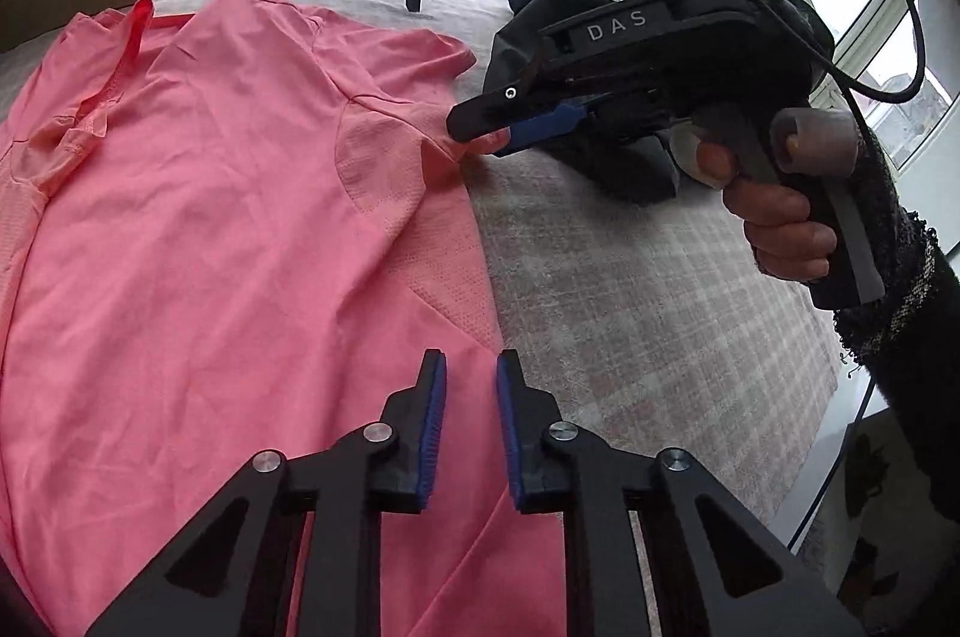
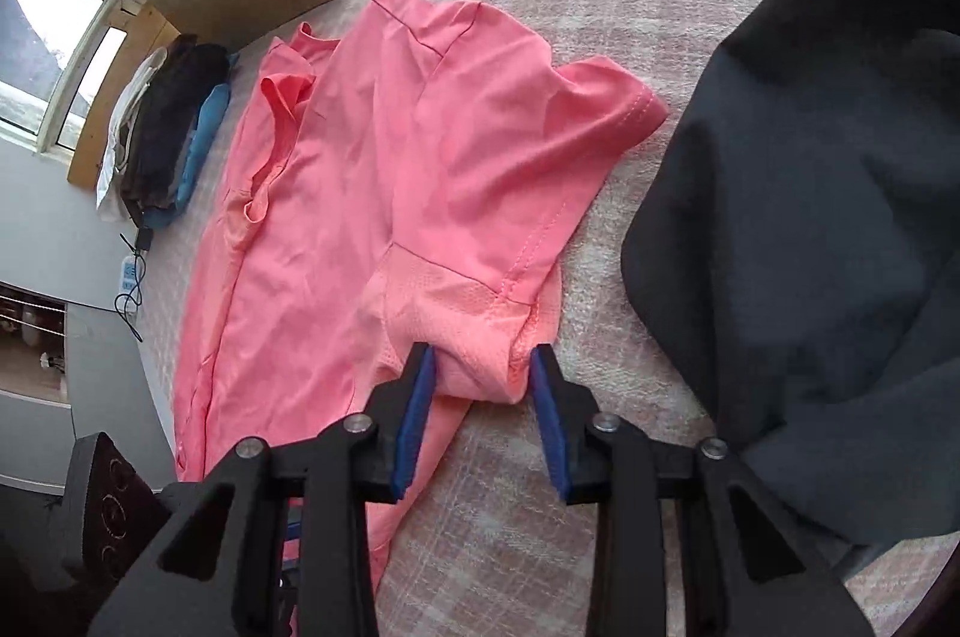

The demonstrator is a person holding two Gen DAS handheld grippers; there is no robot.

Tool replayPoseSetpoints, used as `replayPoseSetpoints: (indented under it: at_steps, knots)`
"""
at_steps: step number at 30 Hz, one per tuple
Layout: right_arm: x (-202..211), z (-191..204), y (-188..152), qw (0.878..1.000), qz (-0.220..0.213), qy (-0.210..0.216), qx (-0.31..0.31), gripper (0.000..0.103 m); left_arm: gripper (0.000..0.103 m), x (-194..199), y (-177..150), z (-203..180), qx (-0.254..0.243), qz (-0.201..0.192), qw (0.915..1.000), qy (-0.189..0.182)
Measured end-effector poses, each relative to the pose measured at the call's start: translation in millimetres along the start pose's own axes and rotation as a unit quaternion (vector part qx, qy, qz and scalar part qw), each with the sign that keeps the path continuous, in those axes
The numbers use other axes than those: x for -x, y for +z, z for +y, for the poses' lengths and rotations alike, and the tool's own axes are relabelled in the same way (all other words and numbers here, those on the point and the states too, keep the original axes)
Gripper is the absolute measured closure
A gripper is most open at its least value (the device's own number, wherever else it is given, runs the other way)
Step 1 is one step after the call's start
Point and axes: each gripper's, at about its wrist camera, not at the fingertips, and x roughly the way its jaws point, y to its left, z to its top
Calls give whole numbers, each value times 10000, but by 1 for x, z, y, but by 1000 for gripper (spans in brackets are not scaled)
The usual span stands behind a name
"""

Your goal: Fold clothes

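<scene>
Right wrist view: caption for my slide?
Right tongs pinch a bunched fold of the pink shirt on the carpet, dark garment alongside.

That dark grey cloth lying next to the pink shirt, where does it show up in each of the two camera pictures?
Left wrist view: the dark grey cloth lies upper right of centre, mostly hidden behind the right gripper.
Right wrist view: it fills the right side of the picture.
Shared landmark: the pink shirt's short sleeve, whose hem points toward the cloth in both views.
</scene>
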Motion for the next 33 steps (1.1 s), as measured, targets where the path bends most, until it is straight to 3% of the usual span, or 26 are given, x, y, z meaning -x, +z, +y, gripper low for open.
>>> replayPoseSetpoints:
  at_steps: [1, 3, 5, 9, 12, 14, 16, 19, 21, 26, 31, 33]
  knots:
    - [-1, 0, 2, 10000, 17, 32, 12, 99, 94, -2, 1, -1, -51, -12, 10000, 6]
    - [3, 1, 6, 9999, -122, -90, 59, 99, 103, -4, 2, -5, -170, -57, 9998, 20]
    - [10, 1, 10, 9996, -235, -160, 91, 100, 103, -3, 3, -6, -183, -120, 9998, -26]
    - [31, 5, 16, 9986, -468, -131, 209, 101, 103, -1, 8, -7, 11, -142, 9986, -514]
    - [25, 12, 15, 9986, -175, -208, 463, 100, 103, -7, 7, -20, -328, -5, 9977, -600]
    - [12, 15, 11, 9963, 275, -372, 722, 98, 103, -17, 6, -23, -424, 233, 9973, -556]
    - [16, 5, 14, 9968, 260, -379, 655, 90, 103, -22, 5, -19, -325, 319, 9971, -604]
    - [38, -21, 33, 9989, -472, -10, 63, 82, 103, -23, 6, -14, -239, 352, 9969, -657]
    - [43, -30, 49, 9965, -810, -222, -11, 82, 103, -24, 6, -15, -286, 379, 9969, -630]
    - [16, -19, 77, 9900, -611, -929, 863, 73, 103, -24, 7, -15, -316, 399, 9968, -617]
    - [4, 2, 71, 9784, -518, -834, 1817, 56, 103, -25, 8, -12, -240, 426, 9964, -690]
    - [-3, 6, 71, 9721, -413, -1123, 2016, 59, 103, -25, 8, -11, -218, 438, 9962, -716]
